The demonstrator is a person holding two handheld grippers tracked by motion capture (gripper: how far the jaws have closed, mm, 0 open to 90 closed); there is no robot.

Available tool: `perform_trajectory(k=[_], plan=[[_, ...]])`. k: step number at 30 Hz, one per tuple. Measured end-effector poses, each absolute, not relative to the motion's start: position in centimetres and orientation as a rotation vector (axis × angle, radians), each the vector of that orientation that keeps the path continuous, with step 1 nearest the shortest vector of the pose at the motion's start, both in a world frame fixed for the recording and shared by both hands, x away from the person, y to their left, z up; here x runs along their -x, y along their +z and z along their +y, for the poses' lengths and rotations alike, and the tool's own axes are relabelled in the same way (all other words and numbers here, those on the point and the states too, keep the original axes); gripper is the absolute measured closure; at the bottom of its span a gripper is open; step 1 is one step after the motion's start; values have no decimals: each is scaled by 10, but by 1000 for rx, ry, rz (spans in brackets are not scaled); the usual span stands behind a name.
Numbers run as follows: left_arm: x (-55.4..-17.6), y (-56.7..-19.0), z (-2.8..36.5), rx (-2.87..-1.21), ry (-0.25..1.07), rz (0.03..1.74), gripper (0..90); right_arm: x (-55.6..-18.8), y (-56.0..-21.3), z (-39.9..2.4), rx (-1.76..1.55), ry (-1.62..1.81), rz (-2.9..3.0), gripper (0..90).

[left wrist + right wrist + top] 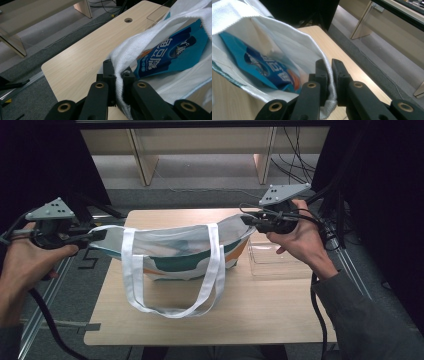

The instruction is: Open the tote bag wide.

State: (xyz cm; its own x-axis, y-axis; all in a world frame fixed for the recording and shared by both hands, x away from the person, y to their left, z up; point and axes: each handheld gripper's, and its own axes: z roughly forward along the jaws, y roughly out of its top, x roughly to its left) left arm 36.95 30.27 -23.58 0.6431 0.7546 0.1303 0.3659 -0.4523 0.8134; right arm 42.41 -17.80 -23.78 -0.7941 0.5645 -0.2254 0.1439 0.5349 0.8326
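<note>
left tool: pressed tight on the tote bag rim at its left end, fabric pinched between the jaws, so that corner is held up.
right tool: same deal at the other end, the white woven edge is clamped.
bag position: stretched between both tools over the middle of the surface, mouth pulled open, handles drooped toward the near edge.
slip risk: only a thin strip of rim is gripped, so an uneven pull could probably let it slide out and the bag would sag.
spill risk: if one end is dropped, the contents could be tipped out.
bag contents: a blue snack pouch is lying inside.
clear tray: just beside the bag's right end, looks empty.
</note>
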Motion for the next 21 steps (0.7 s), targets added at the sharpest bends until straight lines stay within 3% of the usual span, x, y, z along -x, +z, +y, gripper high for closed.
perform_trajectory(k=[6,21], plan=[[-381,-242,304,-1964,577,924,859,-434,-241,-183,-624,1222,2300,843],[-413,-271,300,-1984,634,967,855,-462,-265,-179,-669,1164,2277,840]])
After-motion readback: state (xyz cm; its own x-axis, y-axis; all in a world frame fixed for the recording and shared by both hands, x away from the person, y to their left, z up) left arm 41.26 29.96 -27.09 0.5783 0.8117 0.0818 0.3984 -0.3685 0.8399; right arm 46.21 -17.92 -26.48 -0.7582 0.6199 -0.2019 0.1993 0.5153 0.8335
